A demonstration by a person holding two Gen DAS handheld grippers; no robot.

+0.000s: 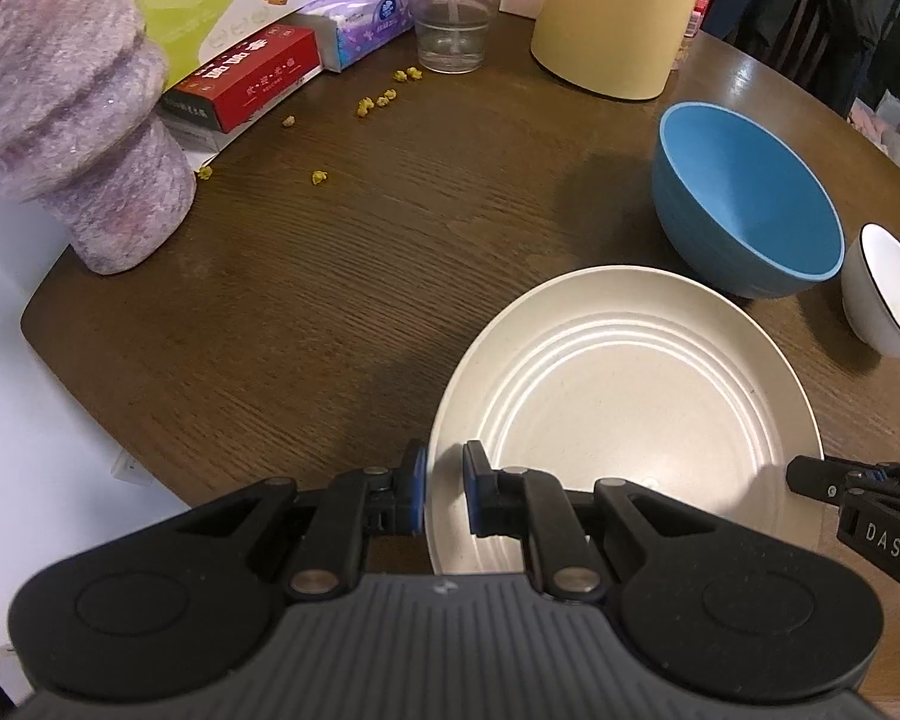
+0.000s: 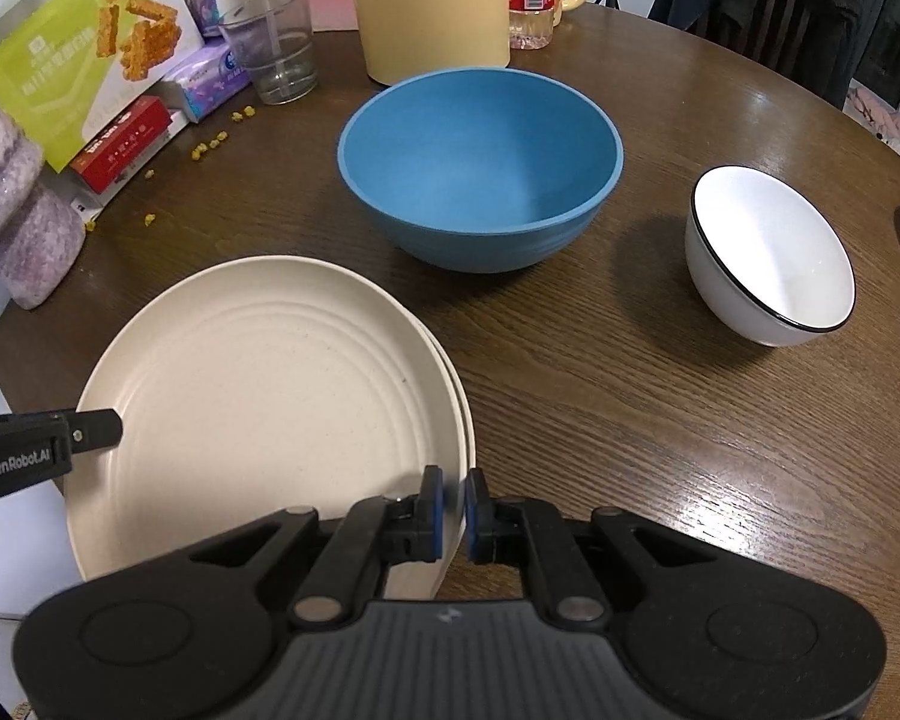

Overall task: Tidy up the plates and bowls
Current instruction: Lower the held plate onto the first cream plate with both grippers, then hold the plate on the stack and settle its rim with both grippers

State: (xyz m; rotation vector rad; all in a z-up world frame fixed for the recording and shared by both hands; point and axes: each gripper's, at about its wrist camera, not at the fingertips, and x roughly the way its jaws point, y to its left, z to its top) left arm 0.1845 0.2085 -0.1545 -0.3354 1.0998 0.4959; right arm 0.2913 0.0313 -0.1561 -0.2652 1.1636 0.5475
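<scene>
Nearest: my left gripper (image 1: 444, 495) pinches the left rim of the cream plates (image 1: 624, 414), one blue pad outside the rim and one inside. My right gripper (image 2: 453, 513) pinches the opposite rim of the same plates (image 2: 270, 408); the right-wrist view shows two rims there, one plate lying on another. The stack sits at the near edge of the dark wooden table (image 2: 630, 420). Beyond it stands the blue bowl (image 2: 480, 168), close to the plates, and to its right, apart, the white bowl (image 2: 771, 255) with a black rim. Farthest: a glass (image 1: 455, 9), a yellow cylinder (image 1: 621, 12), boxes (image 1: 246, 78), scattered yellow crumbs (image 1: 378, 101).
</scene>
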